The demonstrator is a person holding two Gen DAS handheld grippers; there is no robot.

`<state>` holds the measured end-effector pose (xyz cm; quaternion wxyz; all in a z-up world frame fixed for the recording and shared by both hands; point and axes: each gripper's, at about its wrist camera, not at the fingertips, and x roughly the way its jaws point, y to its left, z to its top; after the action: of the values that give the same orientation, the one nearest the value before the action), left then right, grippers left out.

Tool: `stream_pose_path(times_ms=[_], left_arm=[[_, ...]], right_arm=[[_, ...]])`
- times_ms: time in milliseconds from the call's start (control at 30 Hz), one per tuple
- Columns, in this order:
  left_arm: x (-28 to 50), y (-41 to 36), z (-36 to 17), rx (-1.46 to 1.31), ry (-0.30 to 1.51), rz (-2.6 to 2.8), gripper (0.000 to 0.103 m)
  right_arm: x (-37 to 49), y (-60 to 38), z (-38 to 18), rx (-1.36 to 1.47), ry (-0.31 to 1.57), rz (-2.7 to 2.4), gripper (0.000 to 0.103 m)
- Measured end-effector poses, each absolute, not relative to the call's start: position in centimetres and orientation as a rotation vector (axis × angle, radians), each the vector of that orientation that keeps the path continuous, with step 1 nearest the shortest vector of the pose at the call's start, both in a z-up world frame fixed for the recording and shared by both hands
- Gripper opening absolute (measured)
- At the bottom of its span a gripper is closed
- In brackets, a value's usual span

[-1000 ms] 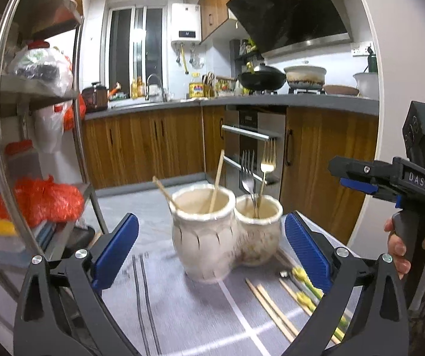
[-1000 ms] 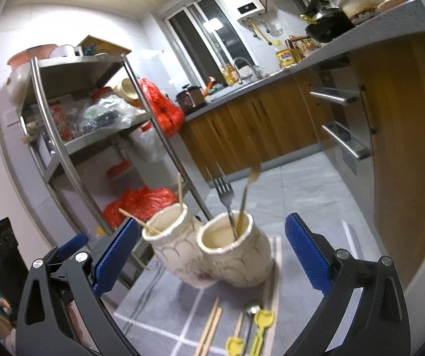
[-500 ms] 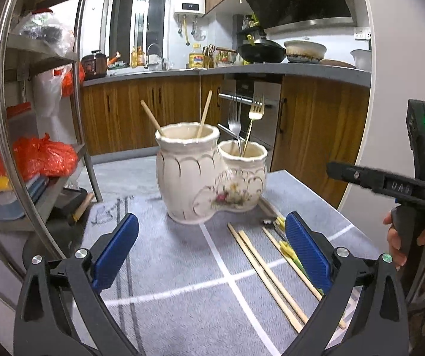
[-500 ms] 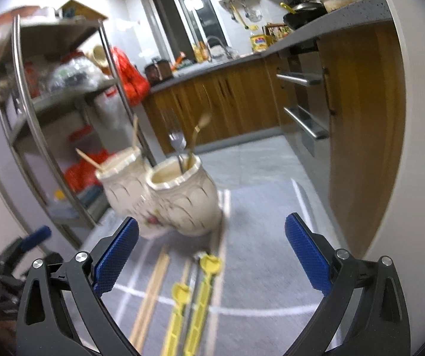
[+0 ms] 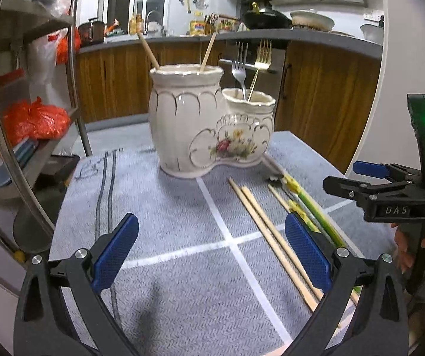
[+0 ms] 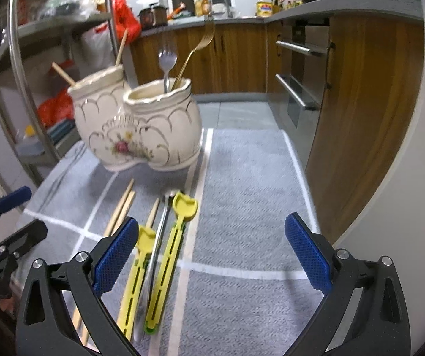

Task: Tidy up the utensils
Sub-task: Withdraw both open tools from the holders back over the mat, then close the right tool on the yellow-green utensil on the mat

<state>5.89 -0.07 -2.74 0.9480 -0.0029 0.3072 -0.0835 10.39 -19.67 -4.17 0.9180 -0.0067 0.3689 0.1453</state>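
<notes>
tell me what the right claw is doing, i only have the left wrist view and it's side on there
observer: the right claw is wide open, with nothing between its fingers.
operator: what's under it
observer: its left finger overlaps the near yellow utensil lying on the mat.
operator: is that a spoon next to the yellow ones
observer: yes, a metal spoon lies lengthwise between that one and the second yellow utensil.
</notes>
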Motion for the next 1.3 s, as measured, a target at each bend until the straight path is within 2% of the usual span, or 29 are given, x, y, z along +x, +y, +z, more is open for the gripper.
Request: stream_pose_path(times_ms=[67,133,200,367,600,933,1067,1300], left_arm=[[6.0,-0.2,-2.9,-0.003,0.640,-0.174,0.097],[6.0,-0.3,-3.0,-0.001,0.638,-0.180,0.097],[6.0,-0.4,-3.0,0.002,0.643,-0.184,0.097],[6.0,-0.4,-3.1,-0.001,0.644,-0.186,0.097],[6.0,-0.4,-3.1,-0.001,0.647,-0.185,0.097],[6.0,-1.2,-3.1,0.039,0.648,-0.185,0.097],[6.0,-2.2,-3.1,0.077,0.671,-0.202,0.097],[6.5,-4.1,-3.5,0.110,0.759,-0.236,0.097]], right_arm=[[10.6,-19.3,-4.6,-0.030,0.781,0.309,0.095],[10.7,-18.7,-4.9,-0.060,0.806,0.334,0.088],[10.7,-18.1,-5.2,-0.087,0.825,0.346,0.072],[10.7,-17.5,-5.4,-0.091,0.836,0.371,0.048],[11.0,-17.1,-5.5,-0.077,0.852,0.389,0.031],[12.3,-16.5,-6.1,-0.080,0.907,0.421,0.024],[12.4,-16.2,-6.1,-0.127,0.901,0.428,0.011],[11.5,-17.5,-4.7,-0.108,0.837,0.448,0.010]])
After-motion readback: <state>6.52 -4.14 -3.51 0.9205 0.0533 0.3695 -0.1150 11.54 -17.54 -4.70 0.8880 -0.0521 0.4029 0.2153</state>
